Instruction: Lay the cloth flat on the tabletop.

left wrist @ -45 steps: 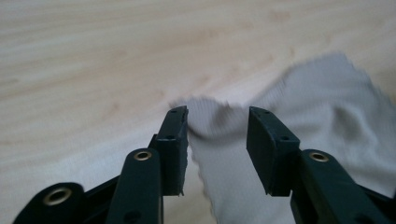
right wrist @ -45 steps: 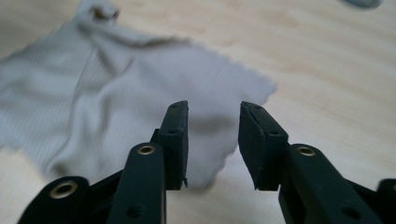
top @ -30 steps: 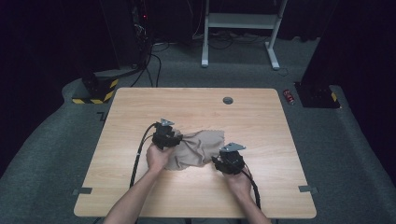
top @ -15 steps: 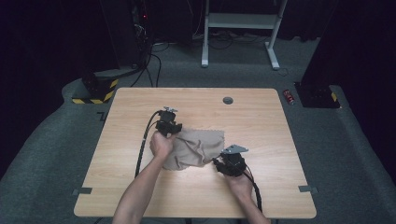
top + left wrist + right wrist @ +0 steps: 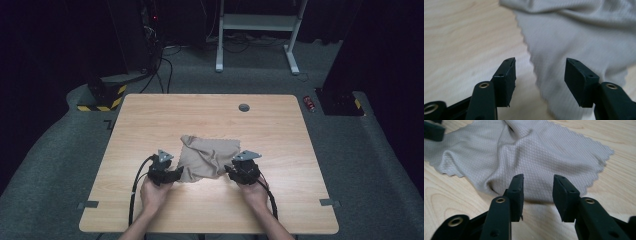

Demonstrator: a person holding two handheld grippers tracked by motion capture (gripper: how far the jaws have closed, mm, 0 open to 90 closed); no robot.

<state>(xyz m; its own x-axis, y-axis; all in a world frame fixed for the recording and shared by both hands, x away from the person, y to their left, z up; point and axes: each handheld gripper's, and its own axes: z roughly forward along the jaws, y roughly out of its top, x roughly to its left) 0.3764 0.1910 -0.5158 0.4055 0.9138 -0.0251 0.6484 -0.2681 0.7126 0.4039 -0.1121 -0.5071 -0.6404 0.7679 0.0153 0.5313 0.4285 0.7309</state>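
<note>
The high view looks forward and down from above the person's side, far enough to take in the whole table (image 5: pixel 150 120) and the dark floor beyond. The left tool view (image 5: pixel 539 82) and right tool view (image 5: pixel 537 197) sit low and close over the wood, each looking along its own black jaws; all three views share the beige cloth (image 5: pixel 207 156)

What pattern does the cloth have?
The beige cloth has a fine diamond grid weave, clearest in the right gripper view.
</note>
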